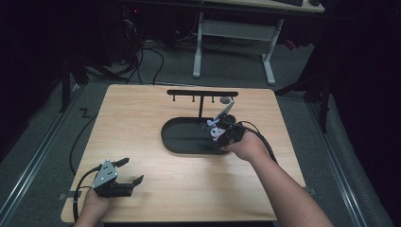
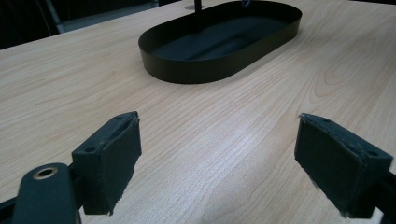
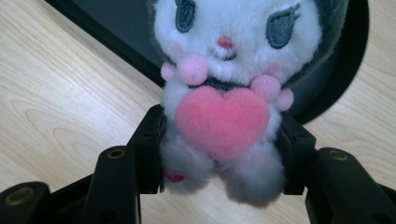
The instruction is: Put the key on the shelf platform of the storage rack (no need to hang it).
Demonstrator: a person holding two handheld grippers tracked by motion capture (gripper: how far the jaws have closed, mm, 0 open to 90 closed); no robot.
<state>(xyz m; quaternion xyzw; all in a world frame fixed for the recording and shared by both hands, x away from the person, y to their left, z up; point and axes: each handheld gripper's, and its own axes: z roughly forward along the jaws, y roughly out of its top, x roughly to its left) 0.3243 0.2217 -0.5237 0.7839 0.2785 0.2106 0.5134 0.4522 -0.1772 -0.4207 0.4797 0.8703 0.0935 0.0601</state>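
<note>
The room around you is dark, with a grey floor, and before you stands a light wooden table (image 1: 142, 123). At the left, near the front edge of the table, your left gripper (image 1: 126, 171) rests in your left hand (image 1: 92, 205), and its jaws stand wide apart with only bare wood between them. In the left gripper view the two black pads (image 2: 114, 156) frame the table, and the black oval tray (image 2: 196, 70) lies well beyond them. Moving to the middle, the tray carries a thin black stand (image 1: 201, 97) with a crossbar on top. At the right, your right gripper (image 1: 218, 133) is over the right end of the tray. Its jaws are pressed on the sides of a small plush toy (image 3: 224, 98), white and grey with a pink heart on the chest, which is held above the tray rim and the table
</note>
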